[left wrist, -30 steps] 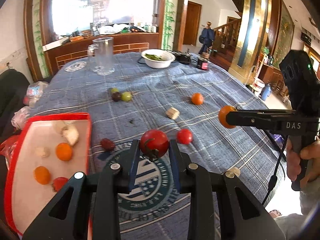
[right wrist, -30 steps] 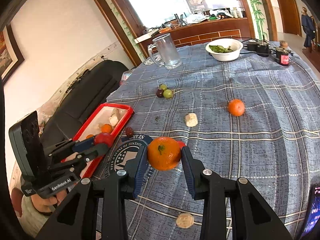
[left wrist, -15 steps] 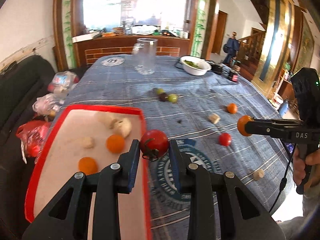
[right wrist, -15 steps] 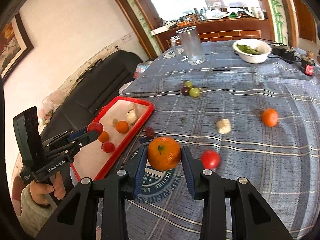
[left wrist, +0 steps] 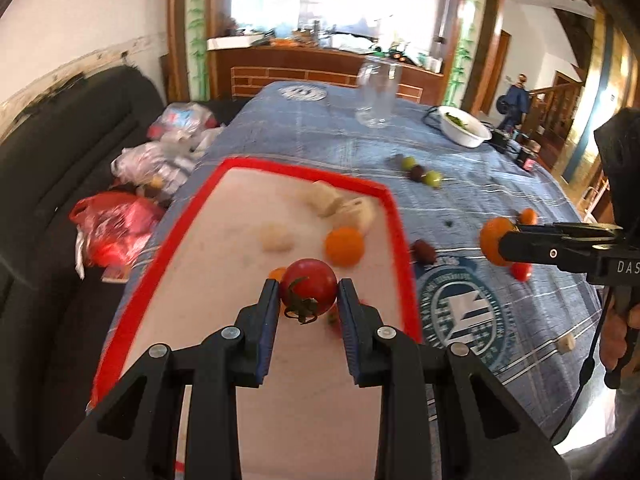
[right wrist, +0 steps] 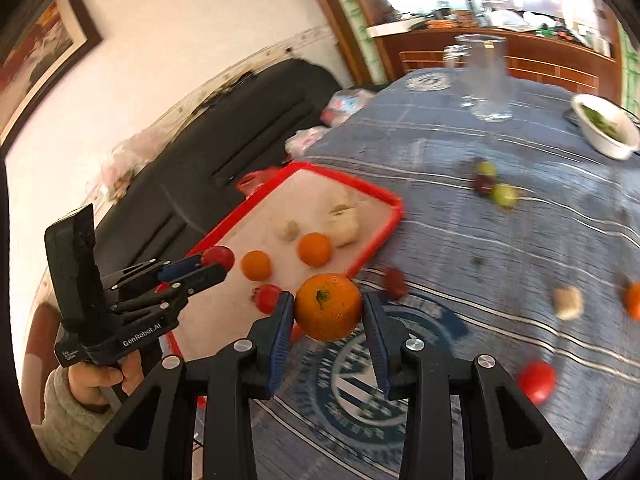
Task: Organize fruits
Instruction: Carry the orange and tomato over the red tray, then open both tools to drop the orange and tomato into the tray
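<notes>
Left gripper [left wrist: 308, 300], lower centre of the left wrist view: blue pads pinched on a red tomato [left wrist: 309, 287], green stem facing the camera. The tomato hangs over the red-rimmed tray [left wrist: 402, 240], above its white floor at frame centre.

Right gripper [right wrist: 329, 312], lower centre of the right wrist view: pads clamped on an orange [right wrist: 328, 306], held over the blue plaid cloth [right wrist: 460, 240] just beside the tray's near right rim. In the left wrist view the same gripper enters from the right edge, side-on, with the orange at its tip; the hand [left wrist: 618, 332] on its handle shows at lower right.

Tray contents, right wrist view: two small oranges [right wrist: 315, 249], one at centre and one to its left; pale chunks [right wrist: 342, 220] toward the far end; a second small tomato [right wrist: 267, 298] near the tray's near edge, just left of the right gripper's left pad. The left gripper with its tomato shows at left of this frame, over the tray's left rim; a hand in a pale sleeve [right wrist: 96, 380] holds it at lower left.

Loose on the cloth, right wrist view:
- grapes [right wrist: 492, 186], green and dark, upper right
- one dark fruit [right wrist: 394, 282] just off the tray's corner
- pale chunk [right wrist: 568, 302] at right
- orange fruit cut by the right edge
- red tomato [right wrist: 537, 380] at lower right, blurred

Far end of the table: glass jug [right wrist: 484, 76], white bowl [right wrist: 604, 126] with greens. Black sofa [right wrist: 224, 152] left of the table. Motion blur throughout both frames.
</notes>
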Tool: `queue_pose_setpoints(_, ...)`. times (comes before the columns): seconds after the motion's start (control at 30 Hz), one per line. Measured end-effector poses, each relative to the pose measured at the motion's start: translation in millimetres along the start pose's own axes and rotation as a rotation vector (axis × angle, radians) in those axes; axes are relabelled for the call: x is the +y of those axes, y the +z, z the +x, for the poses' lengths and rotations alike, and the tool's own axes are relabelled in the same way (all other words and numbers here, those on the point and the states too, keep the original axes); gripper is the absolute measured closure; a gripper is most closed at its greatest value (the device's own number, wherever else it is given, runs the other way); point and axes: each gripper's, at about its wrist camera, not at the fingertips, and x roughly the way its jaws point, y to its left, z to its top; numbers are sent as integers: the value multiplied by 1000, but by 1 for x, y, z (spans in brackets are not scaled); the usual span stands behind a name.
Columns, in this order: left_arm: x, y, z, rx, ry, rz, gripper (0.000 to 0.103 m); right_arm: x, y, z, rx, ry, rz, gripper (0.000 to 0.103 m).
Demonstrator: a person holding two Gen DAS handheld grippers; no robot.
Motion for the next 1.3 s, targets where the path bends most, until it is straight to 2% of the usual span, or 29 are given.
queue_pose_setpoints(0.27, 33, -1, 9, 27, 62, -62, 76, 32, 41, 60, 35, 46, -79, 67)
queue_pose_setpoints(0.37, 42, 12, 17, 29, 82, -82, 76, 34, 59, 87, 64, 51, -68, 67)
queue_pose_setpoints(0.5, 50, 31, 40, 78, 82, -99, 76, 30, 82, 128, 114, 72, 5, 67)
queue_pose_setpoints(0.67, 55, 40, 69, 134, 123, -114, 76, 32, 102, 169, 165, 9, -17, 67)
queue_pose_setpoints(0.83, 56, 38, 87, 181, 133, -113, 76, 36, 104, 187, 177, -20, -42, 68)
queue_pose_setpoints(0.97, 59, 39, 88, 178, 126, -120, 76, 36, 99, 199, 200, -38, -61, 67)
queue_pose_setpoints(1.17, 59, 38, 87, 170, 124, -129, 76, 37, 96, 200, 189, -48, -78, 65)
queue_pose_setpoints(1.3, 64, 38, 86, 169, 113, -171, 76, 39, 97, 197, 175, -38, -65, 64)
